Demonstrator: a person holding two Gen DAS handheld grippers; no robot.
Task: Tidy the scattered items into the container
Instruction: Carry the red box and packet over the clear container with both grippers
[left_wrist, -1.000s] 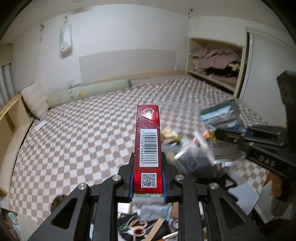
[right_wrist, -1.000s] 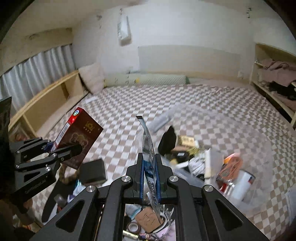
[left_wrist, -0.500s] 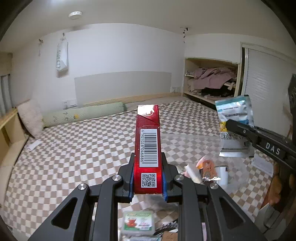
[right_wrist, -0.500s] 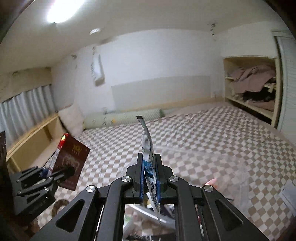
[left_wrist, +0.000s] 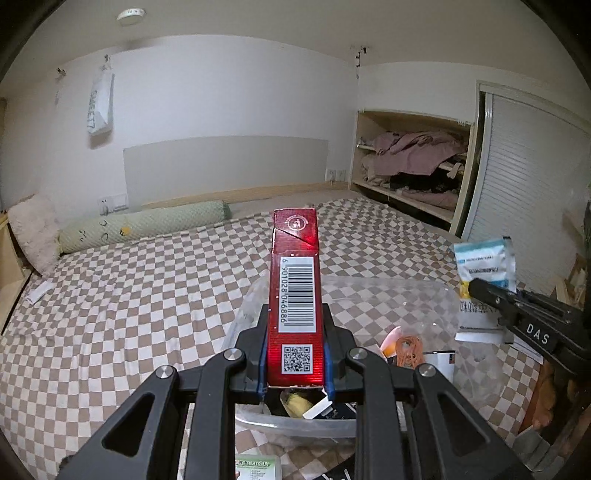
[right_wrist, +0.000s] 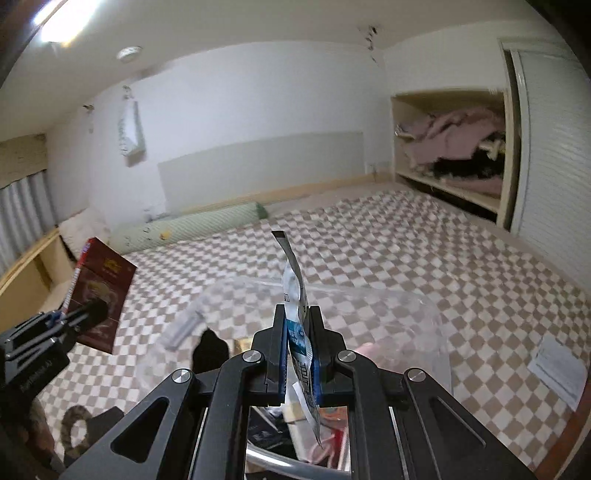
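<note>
My left gripper (left_wrist: 295, 332) is shut on a red carton (left_wrist: 295, 295) with a barcode and QR code, held upright above the near edge of a clear plastic container (left_wrist: 424, 295) on the checkered bed. My right gripper (right_wrist: 299, 332) is shut on a white and blue sachet (right_wrist: 295, 295), seen edge-on, over the same container (right_wrist: 406, 306). In the left wrist view the right gripper (left_wrist: 476, 288) holds the sachet (left_wrist: 484, 262) at the container's right side. In the right wrist view the left gripper (right_wrist: 92, 314) holds the carton (right_wrist: 101, 291) at the left.
The container holds several items, among them an orange bundle (left_wrist: 408, 349) and a black object (right_wrist: 208, 349). A green-labelled packet (left_wrist: 256, 467) lies near me. A paper slip (right_wrist: 557, 363) lies on the bed at right. A green bolster (left_wrist: 144, 229) and open wardrobe (left_wrist: 410, 181) stand beyond.
Both grippers have risen and tilted up from the cluttered near area, then moved forward over the container. Each has kept its hold on its item.
</note>
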